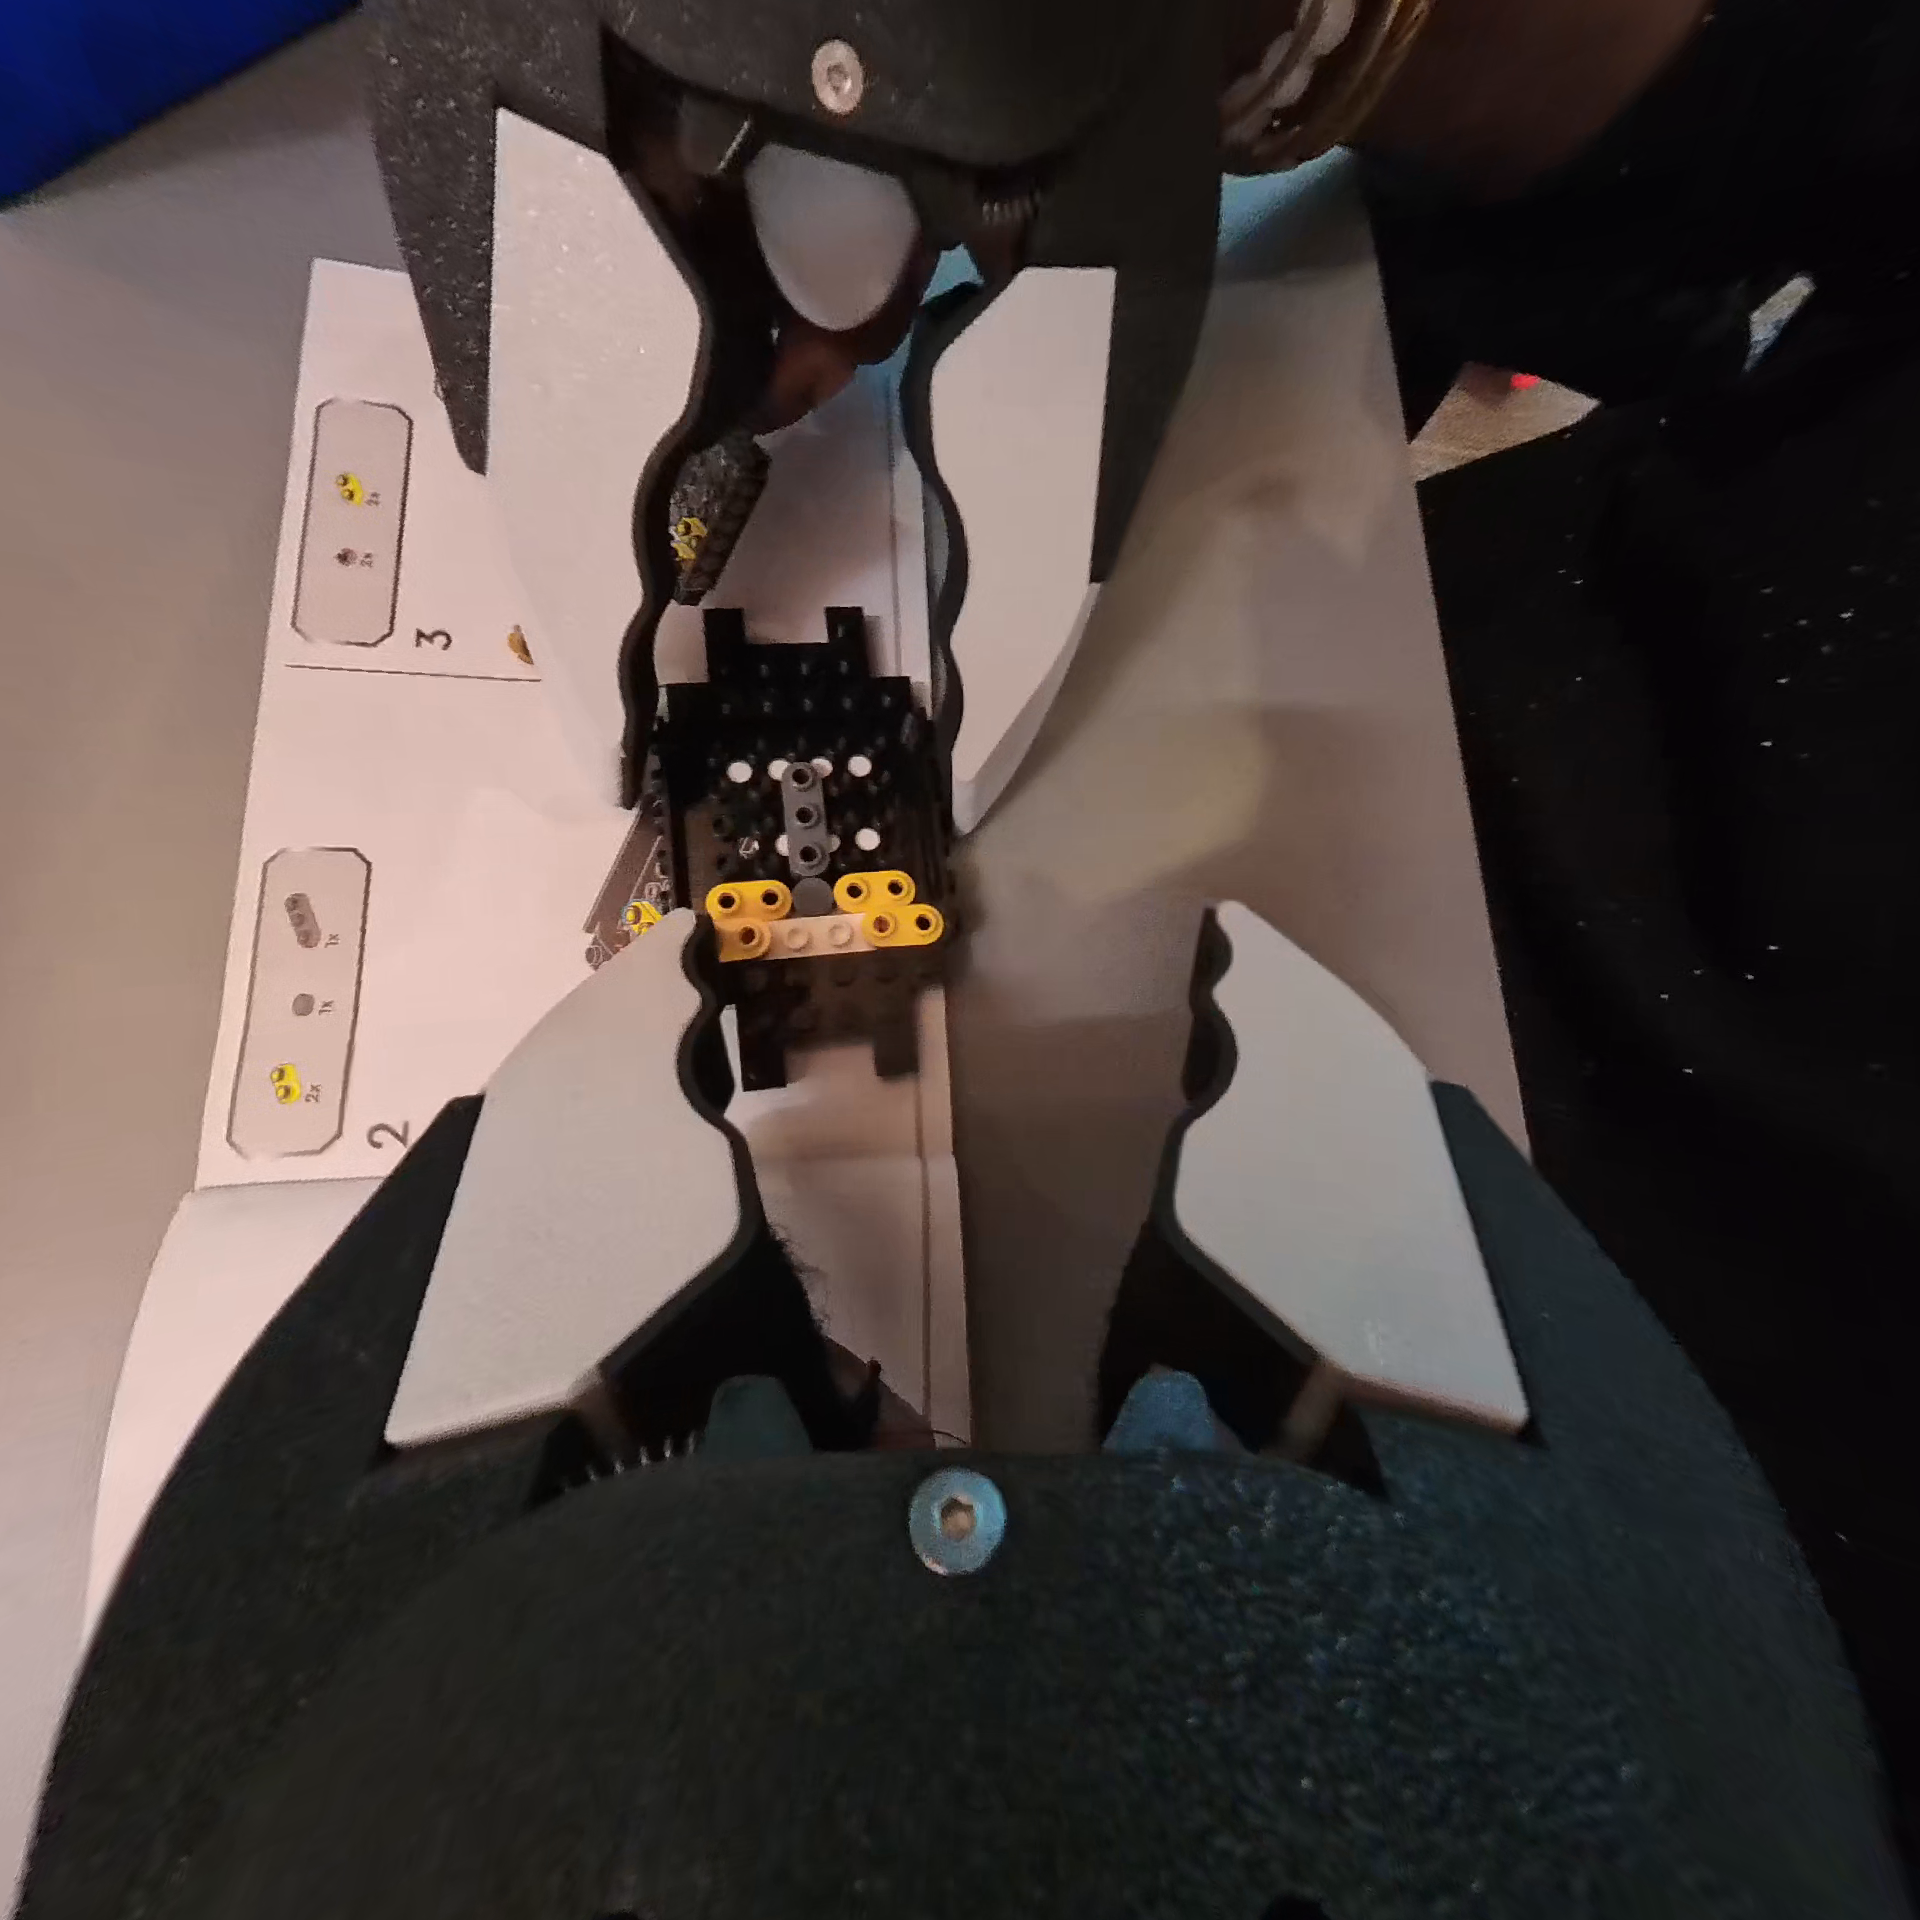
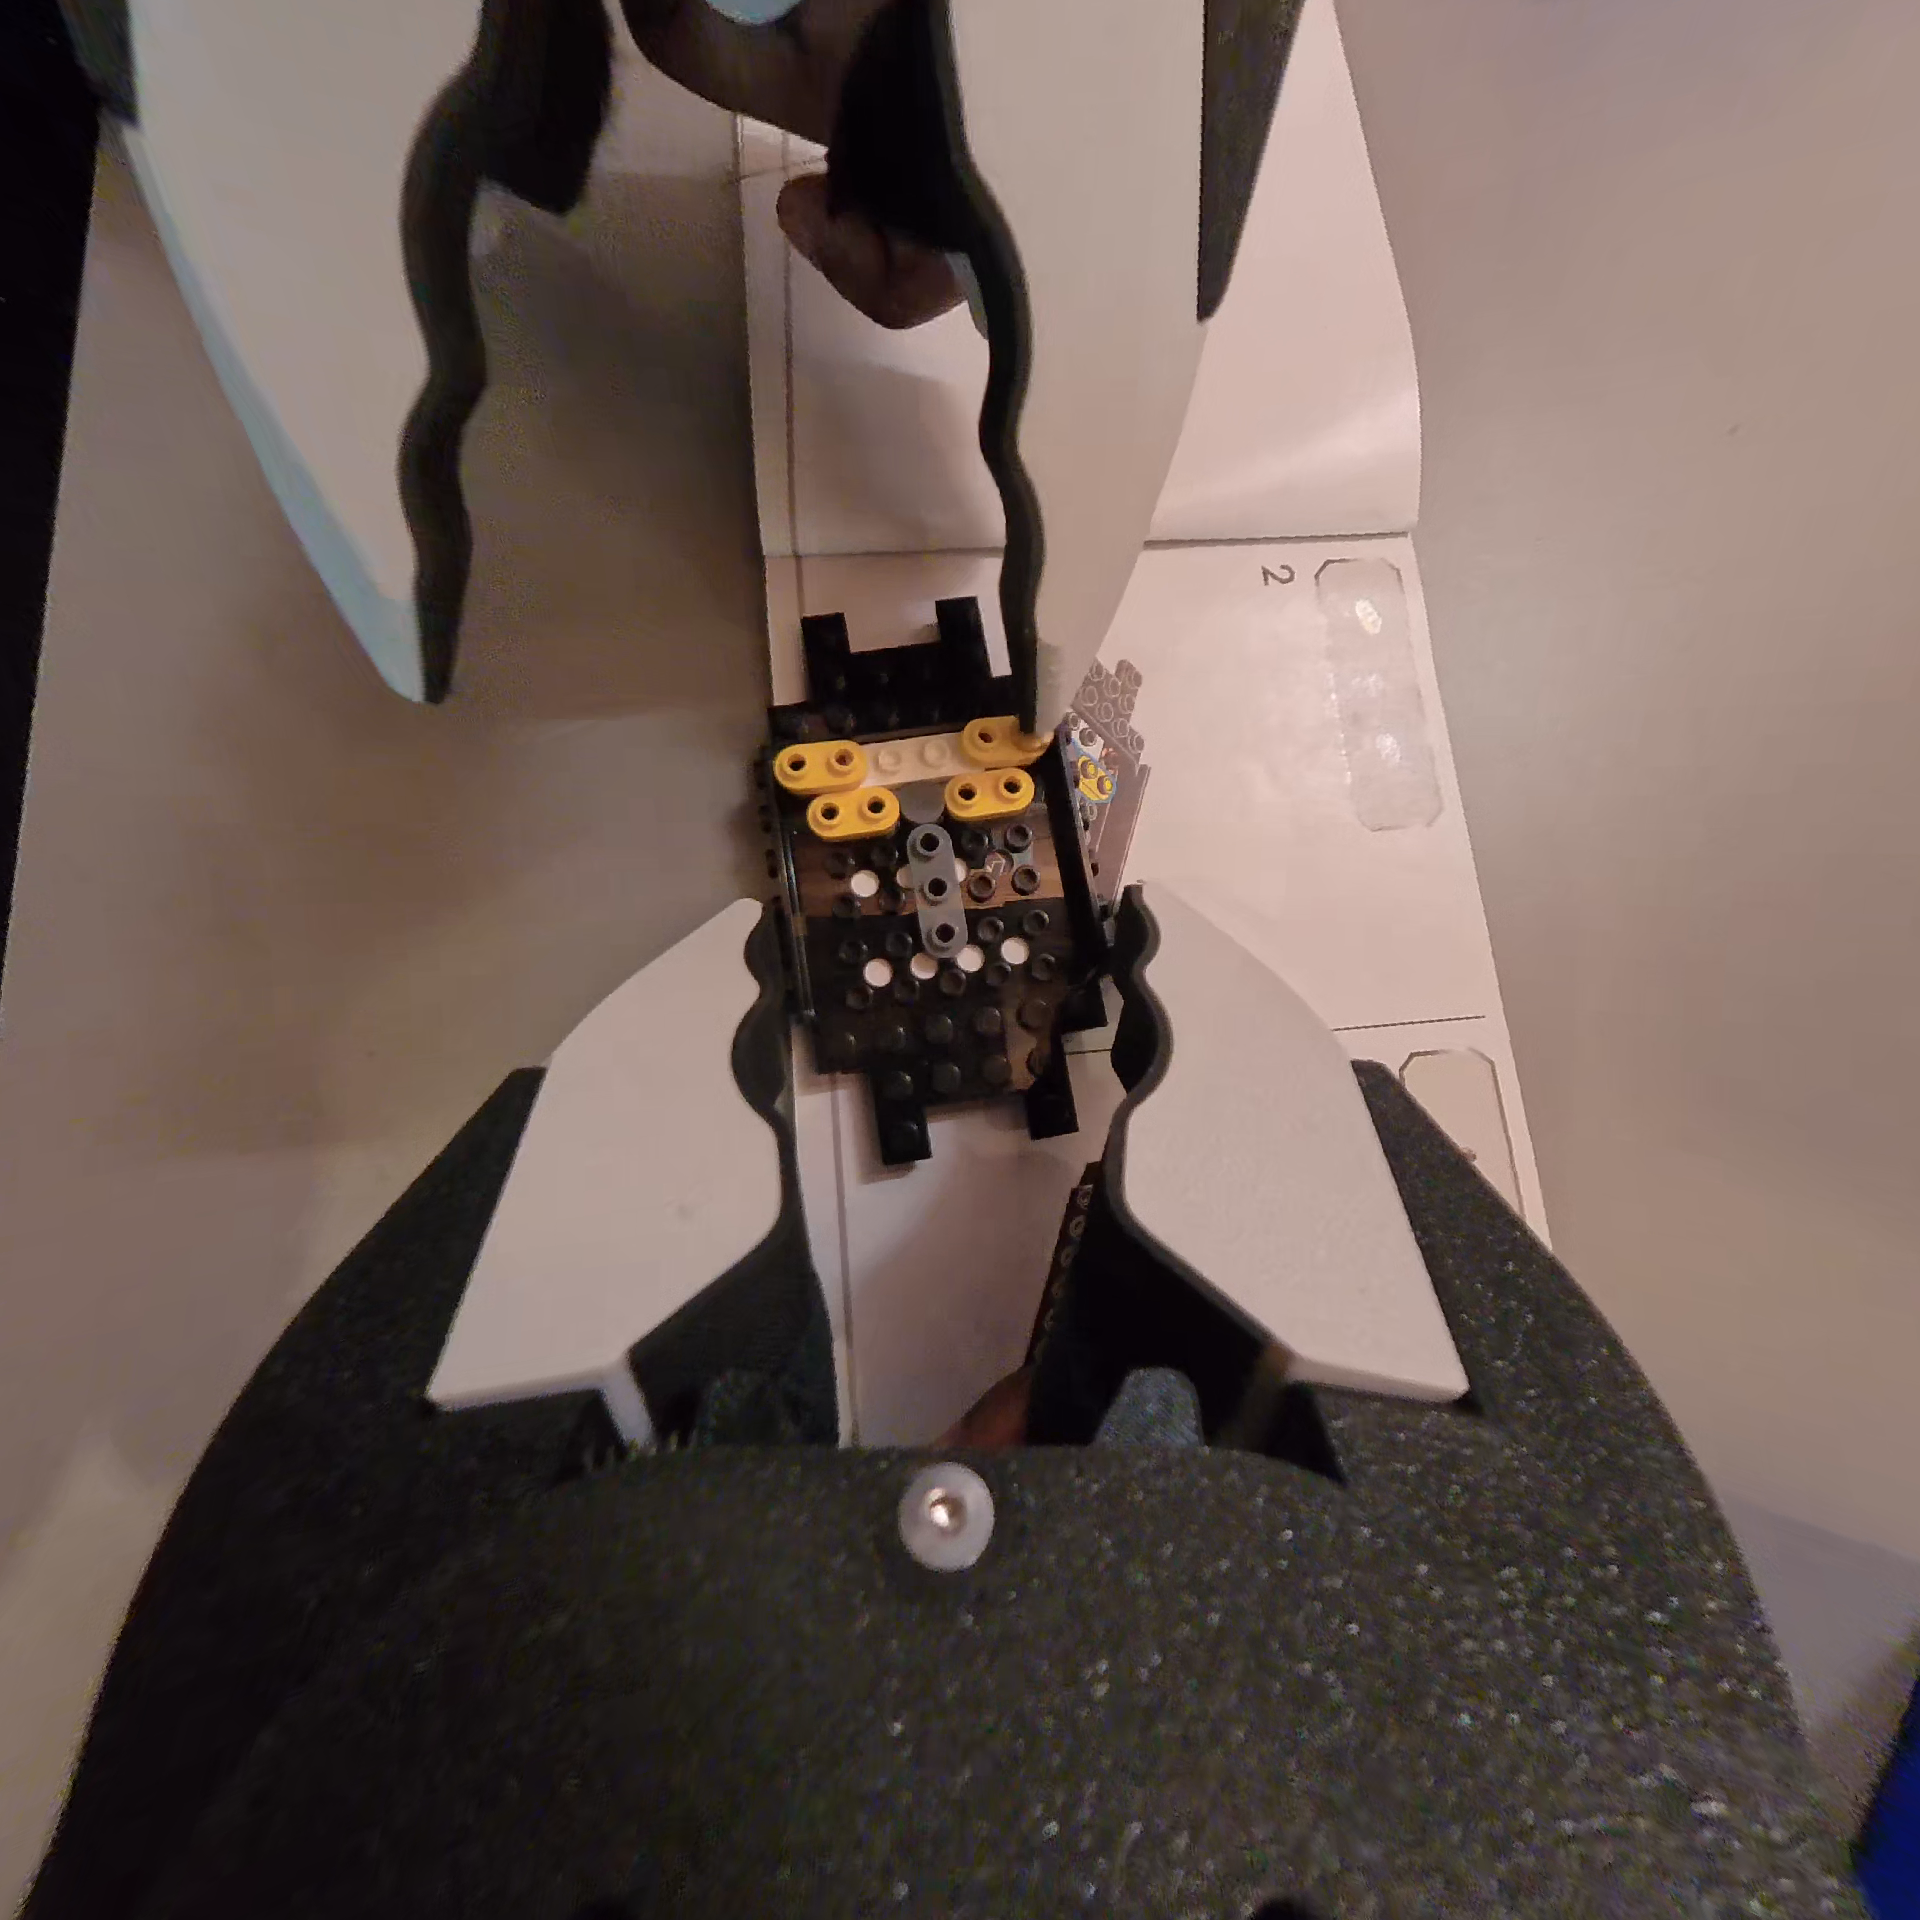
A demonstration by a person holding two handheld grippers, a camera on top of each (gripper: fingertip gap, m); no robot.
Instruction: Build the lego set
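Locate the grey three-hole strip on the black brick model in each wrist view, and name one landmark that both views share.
Left wrist view: grey strip sits just above picture centre, upright, above the yellow pieces.
Right wrist view: grey strip sits at centre, below the yellow pieces.
Shared landmark: the white two-stud plate between the yellow pieces.

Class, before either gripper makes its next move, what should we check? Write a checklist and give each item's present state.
1. Right gripper pads grip both sides of the black studded brick build: ok.
2. Left gripper is wide open and holds nothing: ok.
3. One left fingertip touches the corner yellow two-hole plate: ok.
4. That yellow plate is fully pressed down: cannot tell.
5. Grey three-hole plate lies on the build: ok.
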